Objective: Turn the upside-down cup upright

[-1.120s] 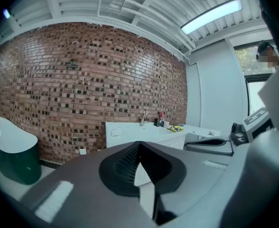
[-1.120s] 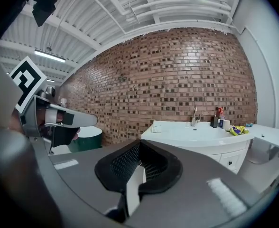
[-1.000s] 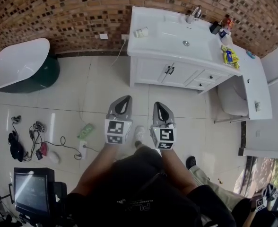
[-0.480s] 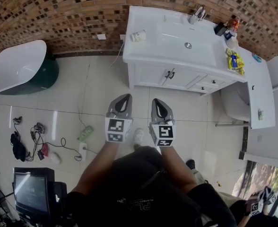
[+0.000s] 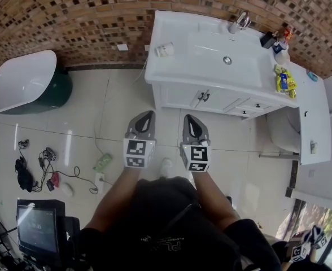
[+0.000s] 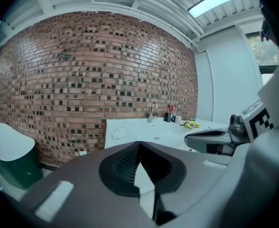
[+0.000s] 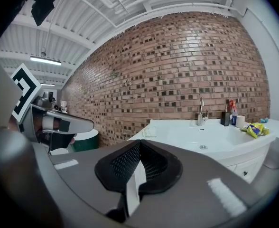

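Note:
A small white cup (image 5: 165, 49) sits at the left end of the white vanity top (image 5: 180, 66), near the brick wall; its pose is too small to read. It also shows far ahead in the left gripper view as the cup (image 6: 117, 133) and in the right gripper view as the cup (image 7: 149, 131). My left gripper (image 5: 147, 115) and right gripper (image 5: 189, 118) are held side by side over the tiled floor, well short of the vanity. Both point toward it. The left gripper (image 6: 138, 144) and right gripper (image 7: 140, 144) are shut with nothing between them.
The vanity has a sink basin (image 5: 227, 52), a faucet (image 5: 240, 21), bottles (image 5: 274, 39) and a yellow packet (image 5: 283, 81) to the right. A white tub (image 5: 23, 81) stands at the left wall. Cables (image 5: 42, 171) and a green bottle (image 5: 103, 162) lie on the floor; a monitor (image 5: 37, 228) is at lower left.
The person has carried both grippers forward toward the vanity, which now sits a little lower and nearer in the head view. Both grippers stay shut and side by side.

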A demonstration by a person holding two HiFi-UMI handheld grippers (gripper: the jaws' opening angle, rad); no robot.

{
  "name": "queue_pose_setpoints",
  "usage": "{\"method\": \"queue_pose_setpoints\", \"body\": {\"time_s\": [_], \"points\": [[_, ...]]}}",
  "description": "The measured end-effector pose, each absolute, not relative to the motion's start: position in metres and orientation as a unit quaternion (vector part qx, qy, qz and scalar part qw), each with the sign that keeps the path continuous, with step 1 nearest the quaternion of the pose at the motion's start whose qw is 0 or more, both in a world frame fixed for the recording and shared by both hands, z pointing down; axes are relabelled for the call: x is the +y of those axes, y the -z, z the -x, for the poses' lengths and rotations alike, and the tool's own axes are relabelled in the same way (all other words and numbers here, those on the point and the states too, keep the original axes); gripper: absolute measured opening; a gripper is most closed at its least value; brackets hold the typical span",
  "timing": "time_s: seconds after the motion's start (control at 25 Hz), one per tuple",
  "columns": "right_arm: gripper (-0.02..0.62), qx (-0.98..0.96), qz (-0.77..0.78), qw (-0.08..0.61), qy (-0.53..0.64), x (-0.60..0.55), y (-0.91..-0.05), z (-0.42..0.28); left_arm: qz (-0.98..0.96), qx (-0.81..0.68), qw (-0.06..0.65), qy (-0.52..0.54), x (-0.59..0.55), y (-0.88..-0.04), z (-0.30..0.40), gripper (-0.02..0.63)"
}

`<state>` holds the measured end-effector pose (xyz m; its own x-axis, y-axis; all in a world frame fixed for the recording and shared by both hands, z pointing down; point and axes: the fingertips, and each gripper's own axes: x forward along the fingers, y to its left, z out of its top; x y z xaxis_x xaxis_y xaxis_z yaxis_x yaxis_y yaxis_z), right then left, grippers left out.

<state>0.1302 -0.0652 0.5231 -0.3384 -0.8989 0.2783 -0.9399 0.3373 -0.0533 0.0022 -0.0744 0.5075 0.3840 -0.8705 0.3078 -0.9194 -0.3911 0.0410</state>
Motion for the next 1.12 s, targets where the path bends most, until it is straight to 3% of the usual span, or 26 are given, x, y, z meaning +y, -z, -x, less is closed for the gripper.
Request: {"method": "queue_pose_setpoints", "body": {"time_s": [1.12], "points": [[0.014,-0.810,-0.572,0.104,-0.078,-0.163,-0.522,-0.127,-0.832,-0.537,0.082,-0.113,-0.180,-0.503,-0.005,-0.005]]}}
